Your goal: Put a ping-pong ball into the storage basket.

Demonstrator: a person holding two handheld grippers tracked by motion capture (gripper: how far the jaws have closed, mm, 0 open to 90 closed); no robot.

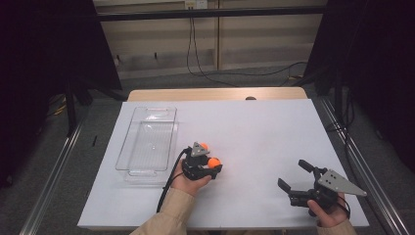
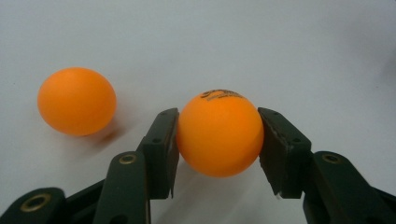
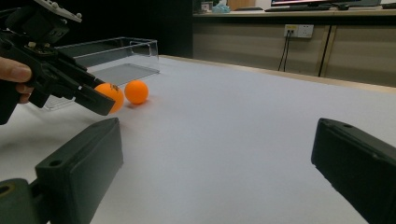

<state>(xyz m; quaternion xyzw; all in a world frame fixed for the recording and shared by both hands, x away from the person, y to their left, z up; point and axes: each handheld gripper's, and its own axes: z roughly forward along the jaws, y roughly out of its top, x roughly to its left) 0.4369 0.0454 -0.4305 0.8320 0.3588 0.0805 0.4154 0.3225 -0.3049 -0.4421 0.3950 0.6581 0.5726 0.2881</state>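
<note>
**Left claw clamped on one orange ball, second ball loose beside it**

From the high view I see my left gripper low over the white table sheet, just right of the clear rectangular plastic tray. A smooth orange table-tennis ball with dark print sits at its jaw tips, and a second, plain orange ball lies just beyond it, closer to the tray's near right corner. My right gripper rests well apart, toward the near right corner of the sheet, jaws spread with nothing between them.

In the left gripper view, the printed ball is pinched between the two black jaws, each pad pressed flat against a side of it. I cannot tell whether it is touching the sheet. The plain ball lies free on the white surface to the left, clear of the jaws.

In the right gripper view, my own jaws stand wide apart over bare sheet. Farther off, the left gripper reaches in from the left with the printed ball at its tip, the plain ball just beside it, and the clear tray behind both.
</note>
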